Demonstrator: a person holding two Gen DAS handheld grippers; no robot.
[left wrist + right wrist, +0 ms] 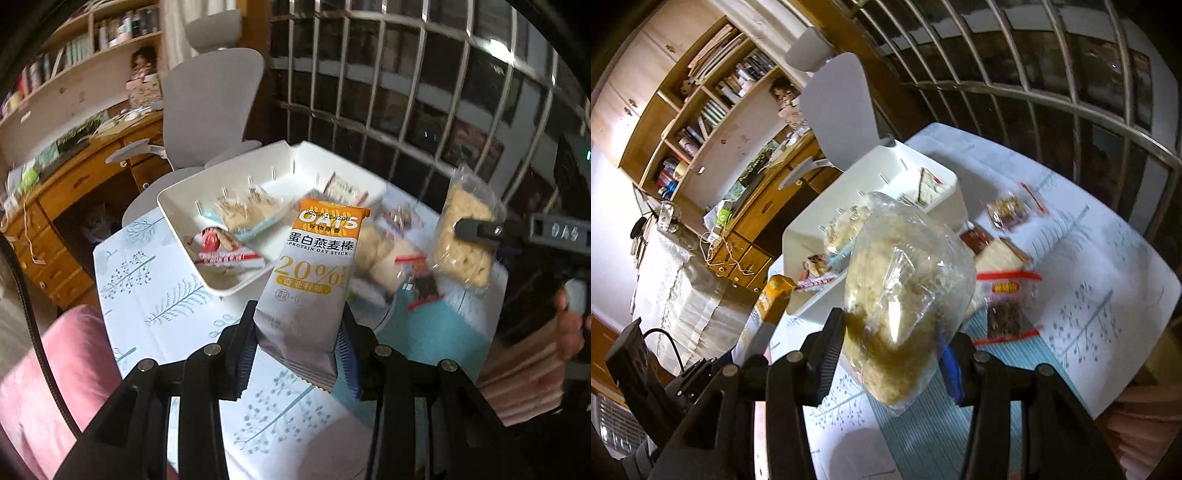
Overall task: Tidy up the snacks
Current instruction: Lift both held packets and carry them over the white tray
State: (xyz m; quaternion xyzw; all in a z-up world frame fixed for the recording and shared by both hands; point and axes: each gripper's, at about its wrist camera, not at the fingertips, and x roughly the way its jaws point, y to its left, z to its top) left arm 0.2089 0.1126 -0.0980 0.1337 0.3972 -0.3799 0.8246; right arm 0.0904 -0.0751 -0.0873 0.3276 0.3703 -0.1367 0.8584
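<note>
We hold the left gripper (299, 332) closed on the lower end of an oat bar packet (314, 273), its blue-lined pads pressing the silver-white wrapper from both sides, so the packet stands upright above the table. Its orange top band reads "OATS", overprinted with a date stamp we make out as roughly "2025" followed by month and day; below run Chinese characters, then "PROTEIN OAT STICK" and a large gold "20%". The smaller print beneath that is too fine to read.

We hold the right gripper (890, 339) closed on a clear-wrapped puffed rice cake (908, 280), a pale, grainy block in crinkled film with no readable label, lifted clear of the cloth. In the left wrist view the same cake (465, 240) hangs from the dark finger of that gripper (476, 229) to the right of the oat bar.

Behind both sits the white bin (177, 206), holding a red-and-white wrapped snack (221, 247) and a blue-edged cracker pack (247, 214); their print is blurred. On the tree-patterned tablecloth (155, 284) beside the bin lie several loose snacks (1008, 284), some in clear bags with red strips whose lettering we cannot read.
</note>
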